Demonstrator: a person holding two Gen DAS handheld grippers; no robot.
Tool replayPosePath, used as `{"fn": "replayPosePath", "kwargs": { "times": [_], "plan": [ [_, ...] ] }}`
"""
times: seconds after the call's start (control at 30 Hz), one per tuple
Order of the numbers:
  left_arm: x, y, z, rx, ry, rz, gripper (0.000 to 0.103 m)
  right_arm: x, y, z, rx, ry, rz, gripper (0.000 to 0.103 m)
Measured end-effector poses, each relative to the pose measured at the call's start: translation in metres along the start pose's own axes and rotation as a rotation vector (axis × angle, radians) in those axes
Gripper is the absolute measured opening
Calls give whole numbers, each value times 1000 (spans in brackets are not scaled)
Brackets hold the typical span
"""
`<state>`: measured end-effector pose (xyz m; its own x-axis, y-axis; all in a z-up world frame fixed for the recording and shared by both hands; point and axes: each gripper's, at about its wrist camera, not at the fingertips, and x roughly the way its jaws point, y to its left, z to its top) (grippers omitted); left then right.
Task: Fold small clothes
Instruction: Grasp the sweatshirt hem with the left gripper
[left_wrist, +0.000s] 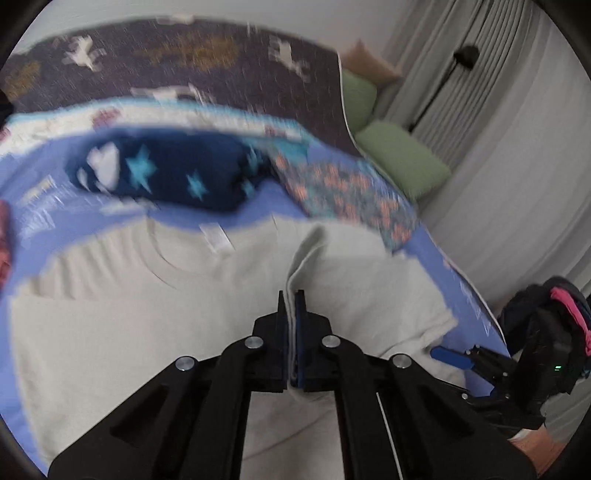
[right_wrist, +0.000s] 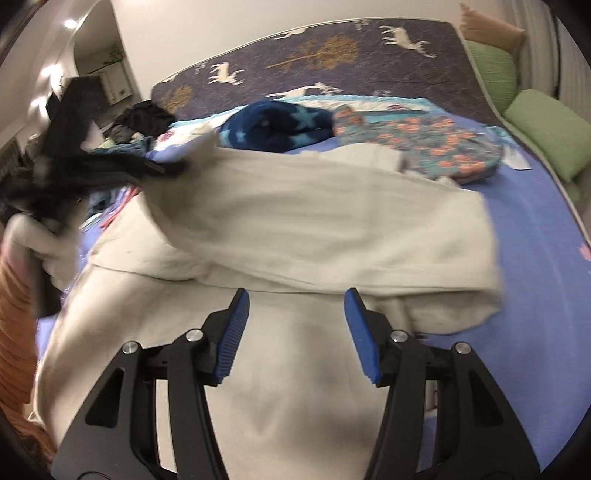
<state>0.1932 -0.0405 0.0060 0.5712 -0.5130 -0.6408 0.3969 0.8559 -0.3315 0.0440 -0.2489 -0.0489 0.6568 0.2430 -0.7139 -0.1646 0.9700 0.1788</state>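
The cream shirt (right_wrist: 295, 229) lies spread across the blue bedsheet (right_wrist: 546, 258) and serves as the landmark here.

At the shirt's left edge, as the right wrist view shows it, the left gripper (right_wrist: 162, 168) reaches in from the side, blurred, its tip at a lifted part of the cloth. Its own camera settles the grip: the left gripper (left_wrist: 291, 295) has its two blue-padded fingers (left_wrist: 300, 317) pressed together on a raised ridge of the cream fabric, which runs up from between them toward the collar. The shirt's neckline (left_wrist: 184, 266) and a small white label (left_wrist: 218, 238) lie beyond and to the left of that pinch. The gripper points downward at the cloth. A hand (right_wrist: 40, 236) holds its handle at the far left.

Over the near middle of the shirt, the right gripper (right_wrist: 295, 306) stands spread apart, blue pads (right_wrist: 236, 332) facing each other with nothing between them, and it touches no fabric as far as can be seen. It tilts downward toward the shirt's lower part, just short of a folded-over band of cloth.

Beyond the shirt lie a navy star-patterned garment (right_wrist: 280, 125) and, to its right, a floral one (right_wrist: 417, 144). Green pillows (right_wrist: 546, 129) sit past the bed's right edge.
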Motion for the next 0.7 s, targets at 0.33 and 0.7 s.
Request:
{"fn": "replayPosePath", "kwargs": {
  "times": [0.33,0.7],
  "plan": [
    [-47,66,-13,-147,-25,29,8,4,-31,-4,69,14,-155,59],
    [66,39,-37,-114,155,-14,4,-6,-29,-7,56,0,-183,64]
  ]
}}
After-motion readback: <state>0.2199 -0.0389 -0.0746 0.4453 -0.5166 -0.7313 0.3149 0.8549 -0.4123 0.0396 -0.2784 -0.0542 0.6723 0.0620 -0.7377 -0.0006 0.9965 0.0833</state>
